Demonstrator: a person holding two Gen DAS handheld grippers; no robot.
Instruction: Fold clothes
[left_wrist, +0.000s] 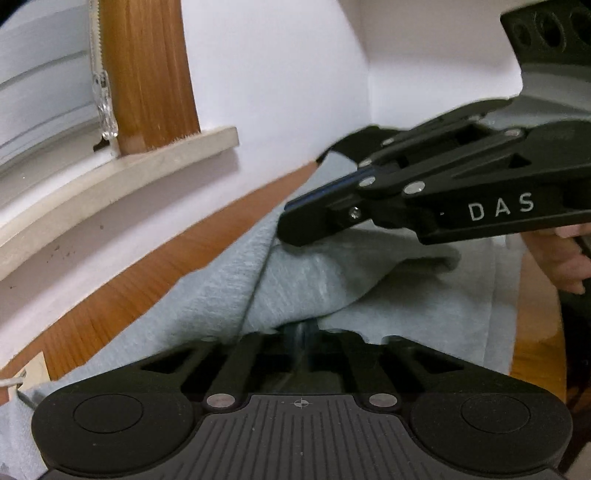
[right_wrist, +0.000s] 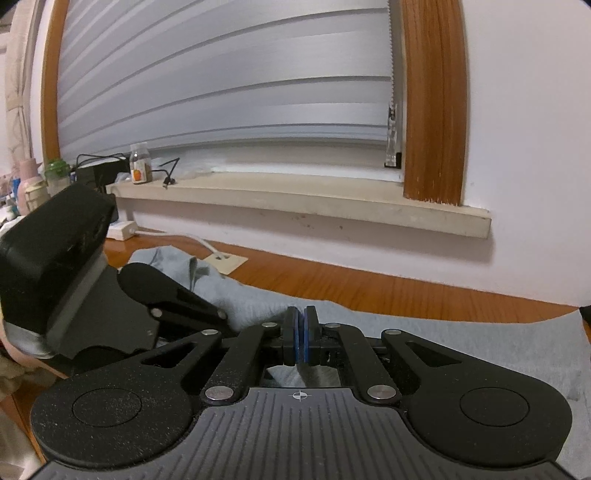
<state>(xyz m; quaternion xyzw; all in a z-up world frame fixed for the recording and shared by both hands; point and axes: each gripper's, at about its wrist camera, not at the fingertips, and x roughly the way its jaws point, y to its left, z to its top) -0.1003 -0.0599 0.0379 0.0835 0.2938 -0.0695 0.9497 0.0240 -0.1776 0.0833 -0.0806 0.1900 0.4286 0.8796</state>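
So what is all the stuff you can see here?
Garment: one, pale grey-blue, spread on the table, part bunched up.
Table: one, orange-brown wood, under the garment.
Windowsill: one, beige, along the wall.
Blinds: one set, white, closed over the window.
Window frame: brown wood, around the blinds.
Jar: one, clear with dark contents, on the sill.
Cables: black, on the sill.
Bottles: several, pink and green, far left.
Left tongs: black, shut on the garment.
Right tongs: black with blue pads, shut on the garment.
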